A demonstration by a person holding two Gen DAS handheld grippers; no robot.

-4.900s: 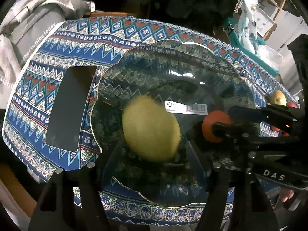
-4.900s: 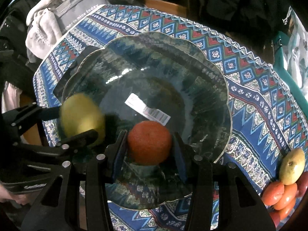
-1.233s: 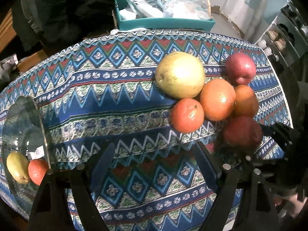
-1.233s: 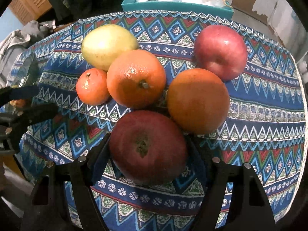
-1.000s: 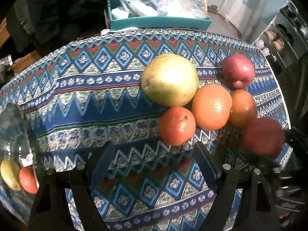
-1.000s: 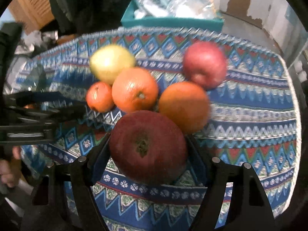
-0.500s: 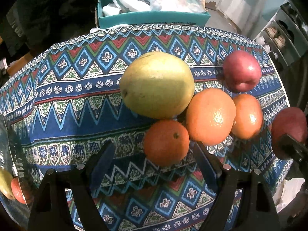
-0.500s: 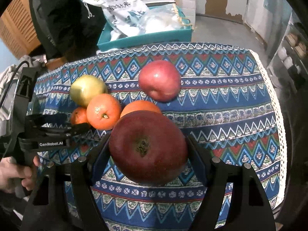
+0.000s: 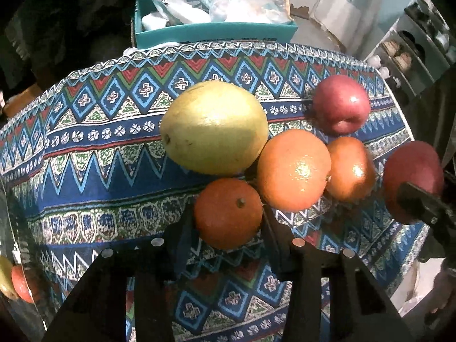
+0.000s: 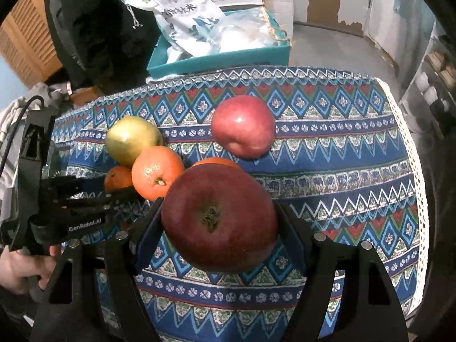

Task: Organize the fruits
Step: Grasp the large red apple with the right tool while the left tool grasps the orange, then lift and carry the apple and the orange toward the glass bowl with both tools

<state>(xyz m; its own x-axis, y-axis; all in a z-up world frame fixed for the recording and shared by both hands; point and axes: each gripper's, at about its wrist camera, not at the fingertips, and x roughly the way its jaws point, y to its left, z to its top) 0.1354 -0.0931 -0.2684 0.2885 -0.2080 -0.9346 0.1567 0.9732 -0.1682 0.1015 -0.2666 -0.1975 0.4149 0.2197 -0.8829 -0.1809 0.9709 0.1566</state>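
My right gripper (image 10: 219, 222) is shut on a dark red apple (image 10: 219, 216) and holds it above the patterned tablecloth; the apple also shows at the right edge of the left wrist view (image 9: 413, 179). My left gripper (image 9: 228, 222) has its jaws on either side of a small tangerine (image 9: 228, 213) on the cloth and touching it. Behind it lie a yellow-green pear (image 9: 213, 128), a large orange (image 9: 293, 171), a second orange (image 9: 350, 168) and a pink-red apple (image 9: 340, 104). A glass plate (image 9: 17, 245) at far left holds a pear and a tangerine.
A teal box (image 9: 213, 31) with plastic bags stands beyond the table's far edge. The table's right edge with white lace trim (image 10: 410, 148) is near the fruit. Dark clothing hangs at the back left.
My left gripper has moved forward to the fruit pile and its jaws have closed around the small tangerine. My right gripper has lifted the dark red apple up and back from the pile.
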